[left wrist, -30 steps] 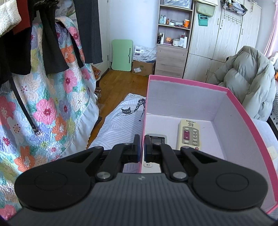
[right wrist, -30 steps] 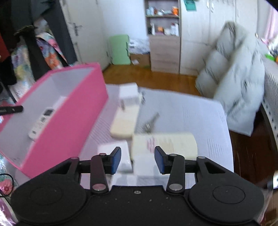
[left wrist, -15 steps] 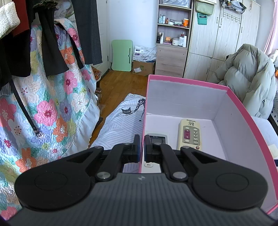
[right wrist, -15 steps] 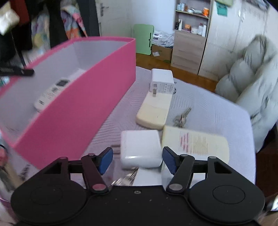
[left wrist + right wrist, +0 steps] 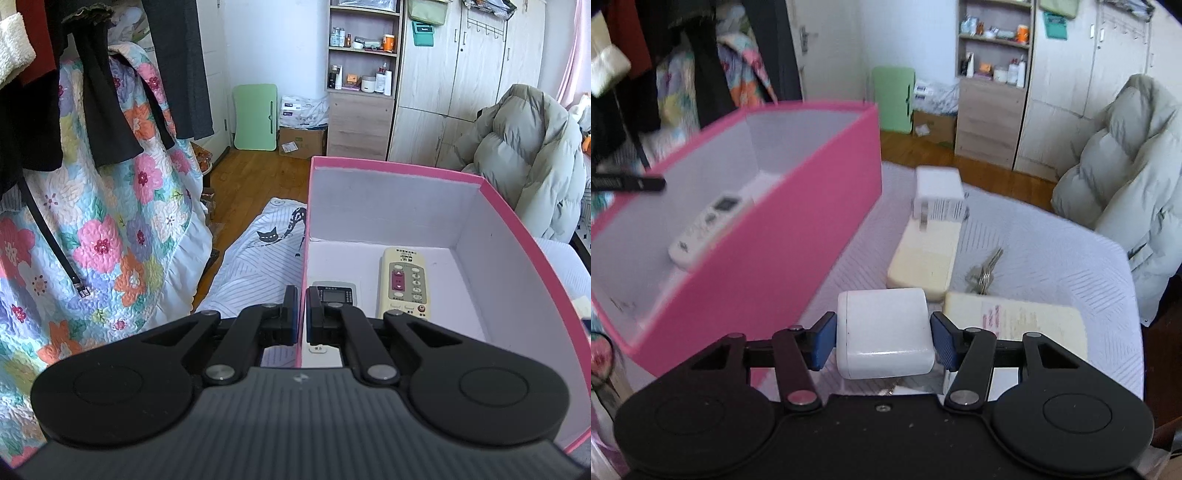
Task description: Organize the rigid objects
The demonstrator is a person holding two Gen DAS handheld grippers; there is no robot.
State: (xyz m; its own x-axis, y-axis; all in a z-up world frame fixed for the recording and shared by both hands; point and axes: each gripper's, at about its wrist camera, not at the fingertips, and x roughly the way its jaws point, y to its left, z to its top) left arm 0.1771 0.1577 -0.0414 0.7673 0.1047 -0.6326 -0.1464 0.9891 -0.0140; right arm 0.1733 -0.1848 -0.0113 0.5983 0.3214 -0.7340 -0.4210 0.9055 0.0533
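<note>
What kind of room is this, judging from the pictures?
Most likely a bedroom in a home. A wardrobe lines the far wall, clothes hang over a floral quilt, and a shelf holds toiletry bottles.

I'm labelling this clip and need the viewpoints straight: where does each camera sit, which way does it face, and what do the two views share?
Left wrist: sits on the left tongs, facing along the pink box, whose wall they pinch; two remotes lie inside.
Right wrist: sits on the right tongs, facing over the bed, pads bracketing a white charger; keys lie beyond.
Shared: the pink box, a white remote, the shelf and the grey jacket.
</note>
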